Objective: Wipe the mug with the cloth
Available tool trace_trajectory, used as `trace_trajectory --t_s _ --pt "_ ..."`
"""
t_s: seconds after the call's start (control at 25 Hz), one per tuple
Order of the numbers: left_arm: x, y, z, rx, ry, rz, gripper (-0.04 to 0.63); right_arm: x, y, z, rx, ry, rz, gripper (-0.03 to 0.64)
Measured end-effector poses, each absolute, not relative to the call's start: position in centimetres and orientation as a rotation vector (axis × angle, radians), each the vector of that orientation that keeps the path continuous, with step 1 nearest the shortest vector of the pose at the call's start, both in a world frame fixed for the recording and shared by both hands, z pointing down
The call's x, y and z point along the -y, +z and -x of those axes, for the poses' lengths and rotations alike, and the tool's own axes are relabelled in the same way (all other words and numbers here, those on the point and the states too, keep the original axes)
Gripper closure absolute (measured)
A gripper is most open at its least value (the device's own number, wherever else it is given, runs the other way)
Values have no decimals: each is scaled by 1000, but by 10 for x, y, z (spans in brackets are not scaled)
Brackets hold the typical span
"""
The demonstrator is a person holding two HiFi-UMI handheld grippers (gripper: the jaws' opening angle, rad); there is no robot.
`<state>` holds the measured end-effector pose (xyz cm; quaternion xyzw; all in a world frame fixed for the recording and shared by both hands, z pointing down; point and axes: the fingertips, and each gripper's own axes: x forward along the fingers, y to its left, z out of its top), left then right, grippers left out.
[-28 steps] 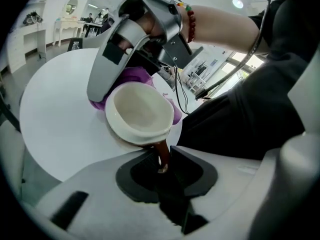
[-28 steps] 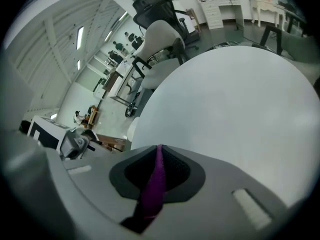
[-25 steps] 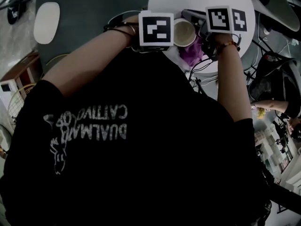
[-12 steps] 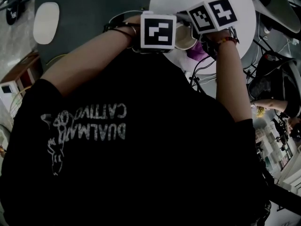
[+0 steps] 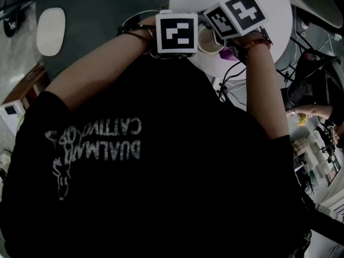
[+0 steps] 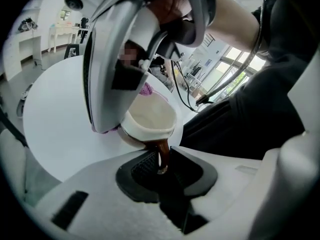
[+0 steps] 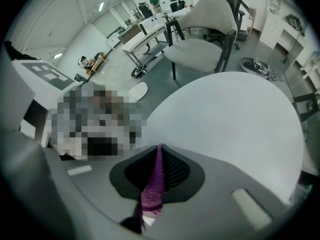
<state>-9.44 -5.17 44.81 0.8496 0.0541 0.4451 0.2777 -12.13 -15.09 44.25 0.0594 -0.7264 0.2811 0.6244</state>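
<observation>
We have the left hand-held gripper [image 6: 162, 159] clamped on the brown handle [image 6: 163, 151] of the mug [image 6: 150, 120], which is held tilted just above the round white surface [image 6: 55, 129], its cream inside turned towards us. The right hand-held gripper [image 7: 159, 156] is pinching the purple cloth [image 7: 153, 186], jaws pressed tight on the fabric, and it points steeply down at the mug's far side. From the head view, both forearms reach in to the surface's near edge. Against a second ago, the right marker cube [image 5: 236, 14] has rolled to a slant and now covers part of the mug's rim, less cloth shows, and the left has held its place.
</observation>
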Motion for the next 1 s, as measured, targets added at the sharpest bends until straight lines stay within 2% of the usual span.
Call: trace_trajectory --t_s 0.48,0.8,1.0 --pt "60 439 84 -156 1087 -2379 518 135 428 135 1690 705 -155 586" --pt "63 433 84 -155 1061 -2432 517 151 377 125 1950 1113 -408 586" --pt "78 433 86 19 1067 -2504 512 194 293 73 2421 1397 -869 586"
